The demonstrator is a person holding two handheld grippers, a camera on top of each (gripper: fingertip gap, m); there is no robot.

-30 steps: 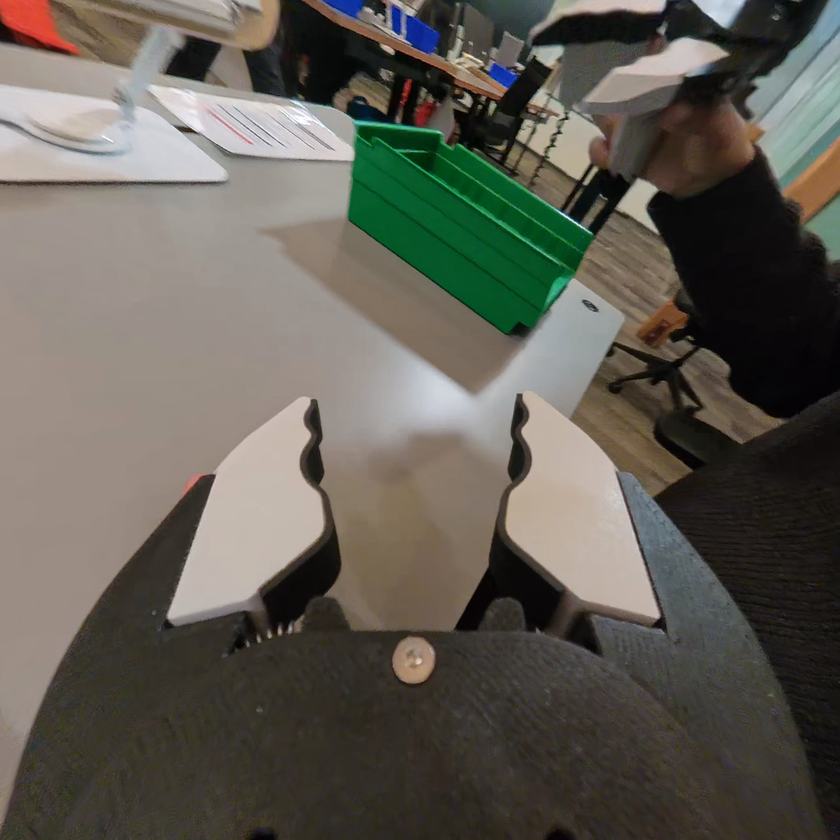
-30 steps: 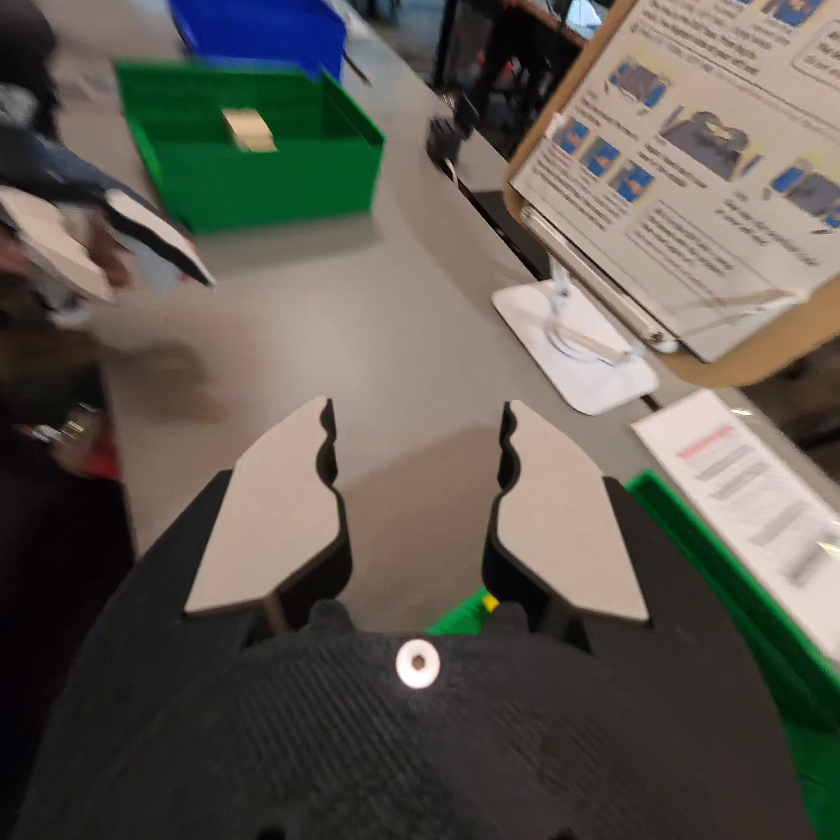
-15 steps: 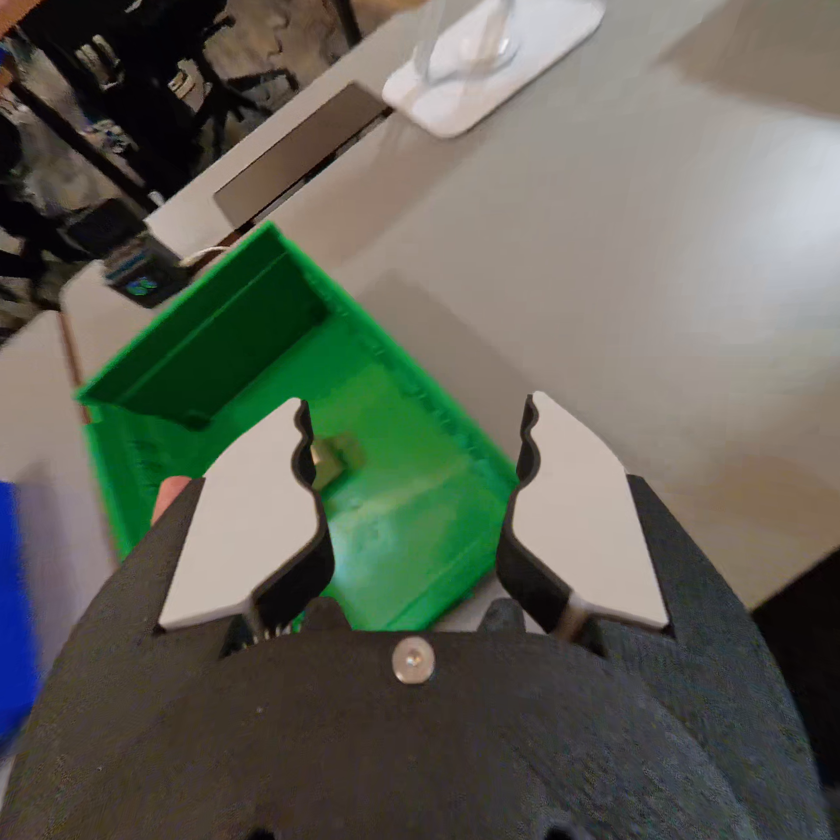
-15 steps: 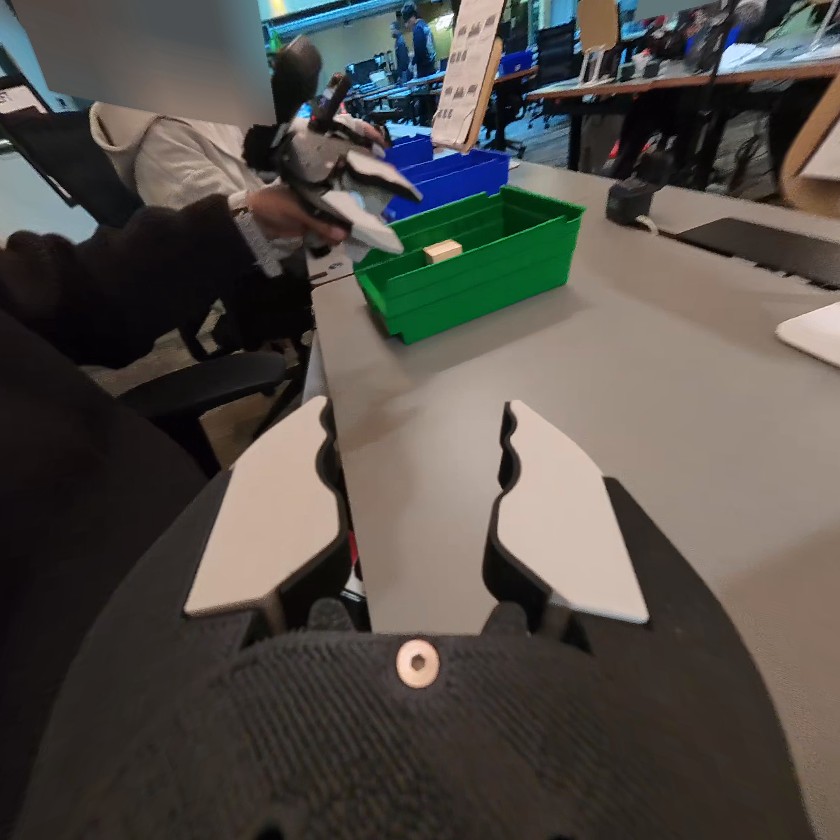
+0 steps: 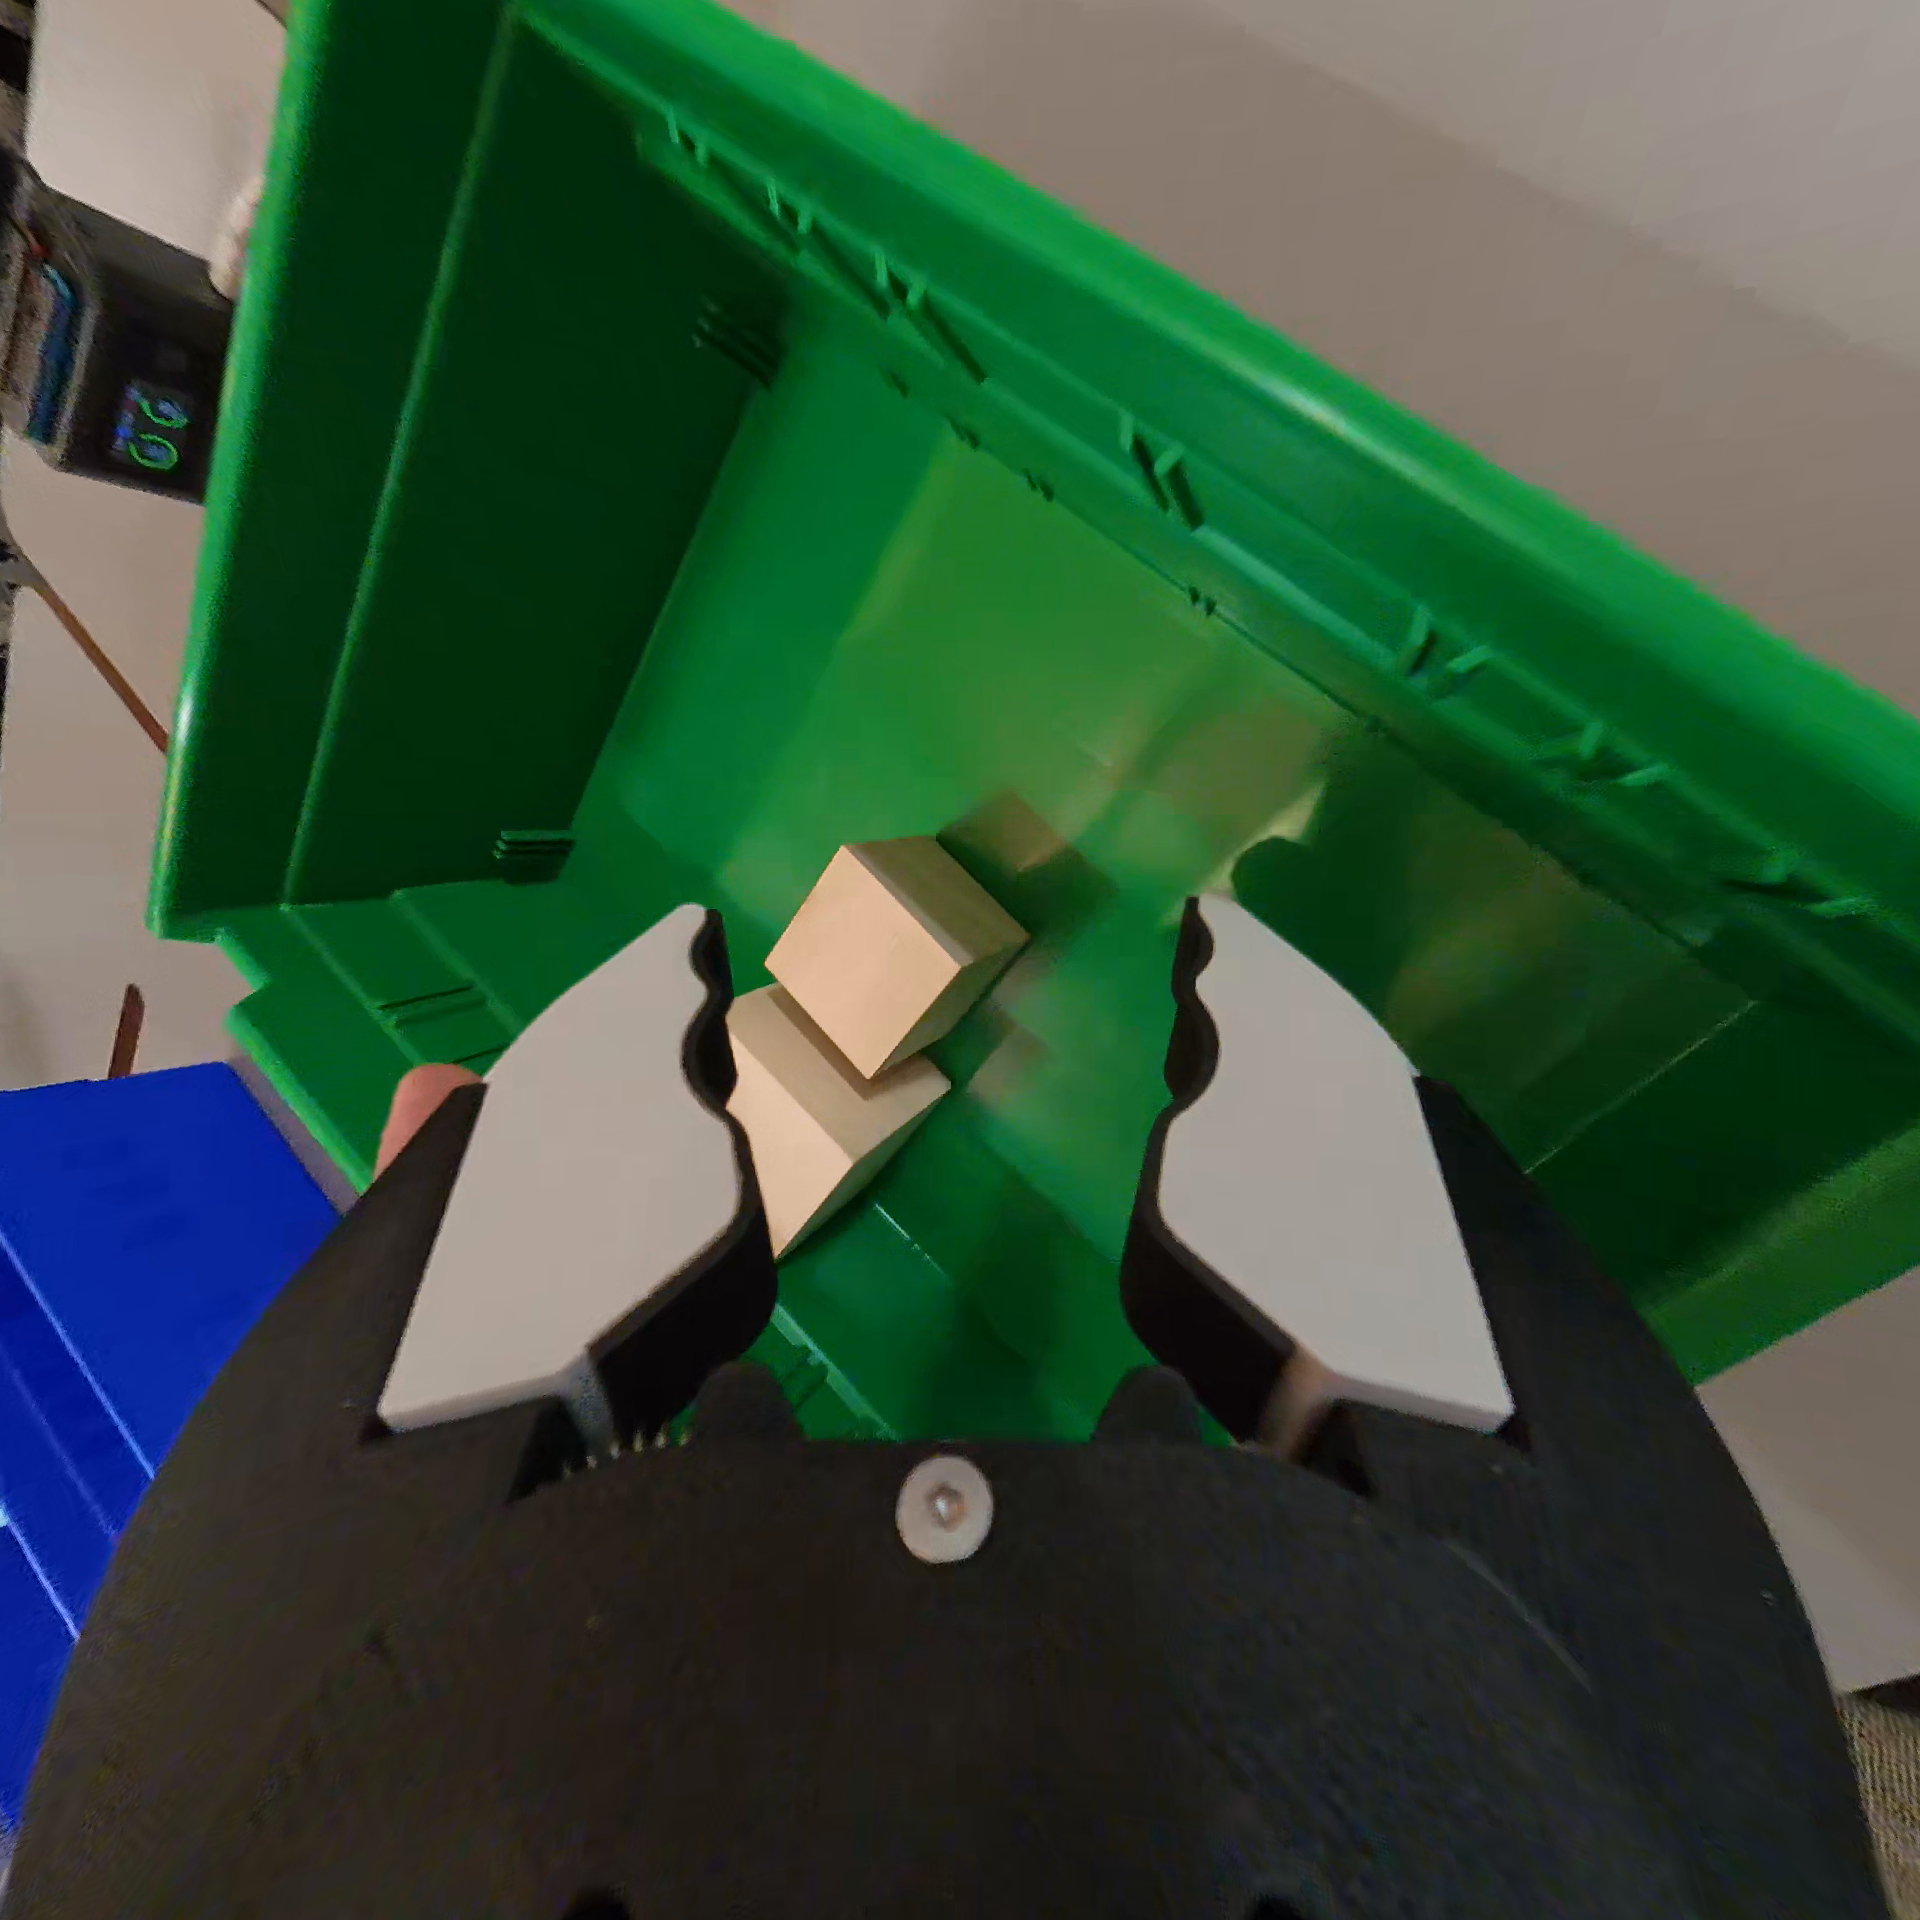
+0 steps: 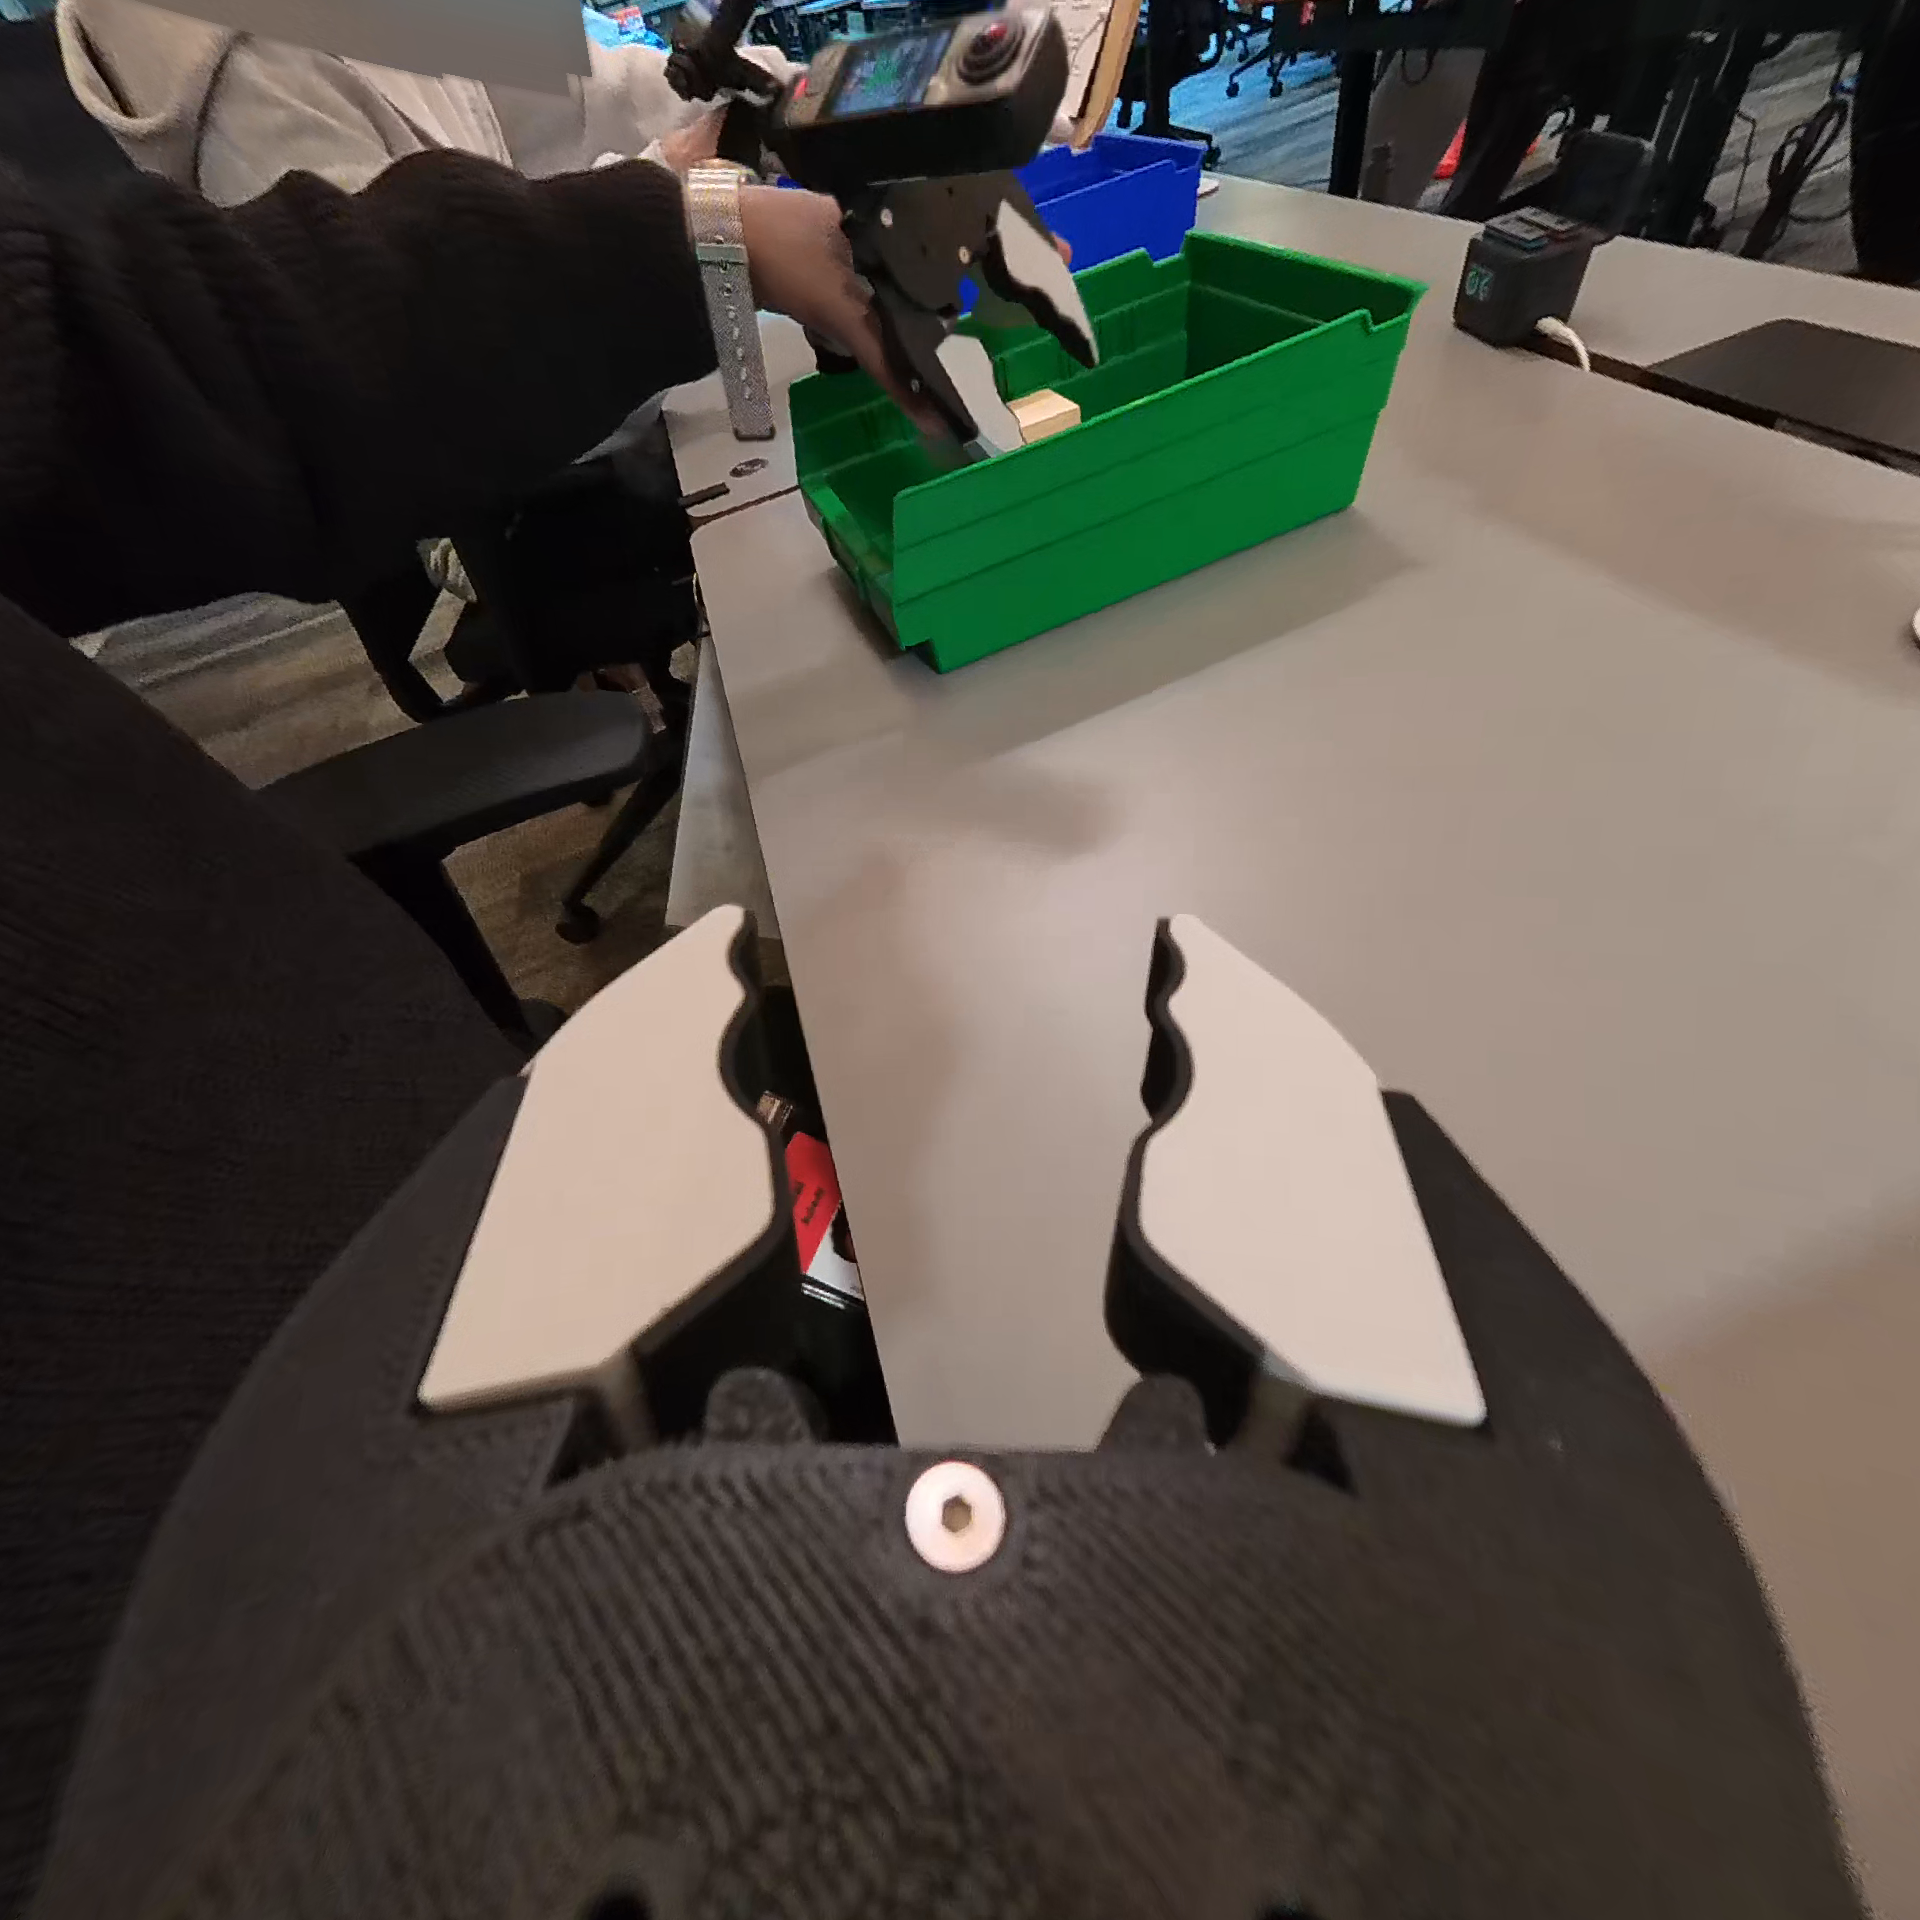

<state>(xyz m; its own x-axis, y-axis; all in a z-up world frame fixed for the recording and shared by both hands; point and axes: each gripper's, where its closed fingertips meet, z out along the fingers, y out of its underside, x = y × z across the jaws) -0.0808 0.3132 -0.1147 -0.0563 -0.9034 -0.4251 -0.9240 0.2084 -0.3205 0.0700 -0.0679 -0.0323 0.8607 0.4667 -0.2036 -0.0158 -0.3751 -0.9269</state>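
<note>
The left gripper [image 5: 945,1039] is hanging open inside the green bin [image 5: 1351,540], with two stacked wooden blocks [image 5: 894,951] lying on the bin floor between its fingers, the lower one just beside the left finger [image 5: 582,1174]. A blue bin [image 5: 114,1299] is sitting beyond. The right gripper [image 6: 951,1049] is hovering open and empty over the grey surface [image 6: 1403,831], well apart from the green bin.

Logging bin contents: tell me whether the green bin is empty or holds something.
Not empty. Pale wooden blocks lie on the green bin's floor, one atop another, beneath the open left gripper.
</note>
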